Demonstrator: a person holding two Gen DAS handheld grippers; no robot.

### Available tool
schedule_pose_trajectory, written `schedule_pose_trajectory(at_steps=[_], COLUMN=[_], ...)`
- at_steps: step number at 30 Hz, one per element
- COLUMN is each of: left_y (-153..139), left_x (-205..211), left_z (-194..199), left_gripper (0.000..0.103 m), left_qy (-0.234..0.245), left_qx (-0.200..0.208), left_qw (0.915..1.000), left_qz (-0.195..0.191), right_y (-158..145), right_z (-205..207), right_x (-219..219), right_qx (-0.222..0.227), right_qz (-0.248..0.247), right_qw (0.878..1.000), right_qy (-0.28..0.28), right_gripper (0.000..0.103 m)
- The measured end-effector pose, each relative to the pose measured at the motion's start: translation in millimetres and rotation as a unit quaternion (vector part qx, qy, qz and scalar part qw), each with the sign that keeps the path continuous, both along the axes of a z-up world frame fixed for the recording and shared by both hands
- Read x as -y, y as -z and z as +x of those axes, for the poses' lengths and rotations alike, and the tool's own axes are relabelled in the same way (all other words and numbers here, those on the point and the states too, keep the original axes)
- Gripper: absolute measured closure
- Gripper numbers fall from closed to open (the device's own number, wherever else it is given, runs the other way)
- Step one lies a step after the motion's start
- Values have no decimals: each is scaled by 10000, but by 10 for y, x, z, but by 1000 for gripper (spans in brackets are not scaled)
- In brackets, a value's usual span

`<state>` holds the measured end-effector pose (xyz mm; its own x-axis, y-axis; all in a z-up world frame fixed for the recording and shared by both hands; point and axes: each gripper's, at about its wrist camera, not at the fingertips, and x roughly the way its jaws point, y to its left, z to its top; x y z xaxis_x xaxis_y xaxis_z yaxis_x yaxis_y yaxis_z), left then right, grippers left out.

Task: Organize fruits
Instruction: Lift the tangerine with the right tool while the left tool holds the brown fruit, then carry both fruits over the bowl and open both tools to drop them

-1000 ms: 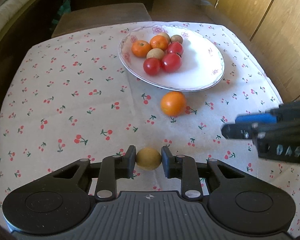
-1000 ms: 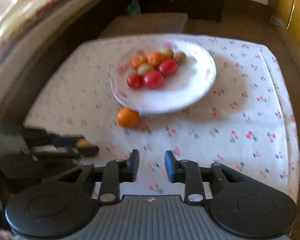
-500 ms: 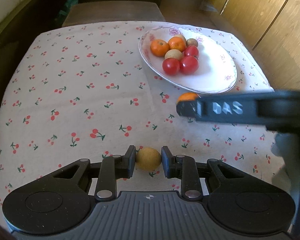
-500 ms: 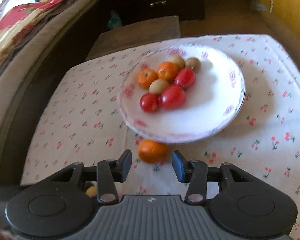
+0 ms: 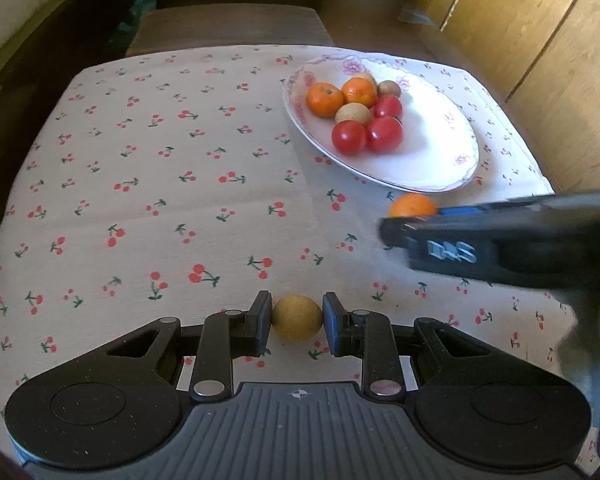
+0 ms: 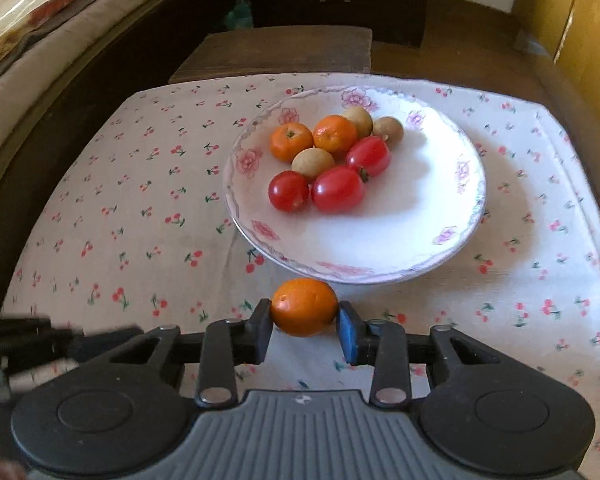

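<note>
Eight fruits sit on the plate, upper centre. We clamp a longan in the left gripper; the right gripper is closing around an orange, lower centre.

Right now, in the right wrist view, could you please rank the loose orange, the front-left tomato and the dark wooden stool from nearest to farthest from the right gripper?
1. Loose orange: between the closing jaws of the right gripper, on the cloth.
2. Front-left tomato: on the plate, ahead.
3. Dark wooden stool: beyond the table's far edge.
</note>
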<state>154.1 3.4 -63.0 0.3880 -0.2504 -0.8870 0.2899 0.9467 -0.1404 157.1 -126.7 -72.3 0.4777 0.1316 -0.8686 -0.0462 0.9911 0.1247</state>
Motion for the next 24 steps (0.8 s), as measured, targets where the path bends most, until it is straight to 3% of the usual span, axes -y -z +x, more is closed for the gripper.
schedule_pose_trajectory(at_steps=[13,24], left_y=[-266,-340], left_x=[365,810], left_z=[19,280], left_gripper=[68,68], left_qy=[-10,-12], left_qx=[361,736], left_qw=[9992,9973], left_qz=[-160,80], right_y=[-290,-350], right_z=[-355,-54], right_x=[374,667], right_qx=[411,701], right_qz=[-91,-223], right_qw=[9990,9973], right_qy=[-157,31], right_gripper=[67,67])
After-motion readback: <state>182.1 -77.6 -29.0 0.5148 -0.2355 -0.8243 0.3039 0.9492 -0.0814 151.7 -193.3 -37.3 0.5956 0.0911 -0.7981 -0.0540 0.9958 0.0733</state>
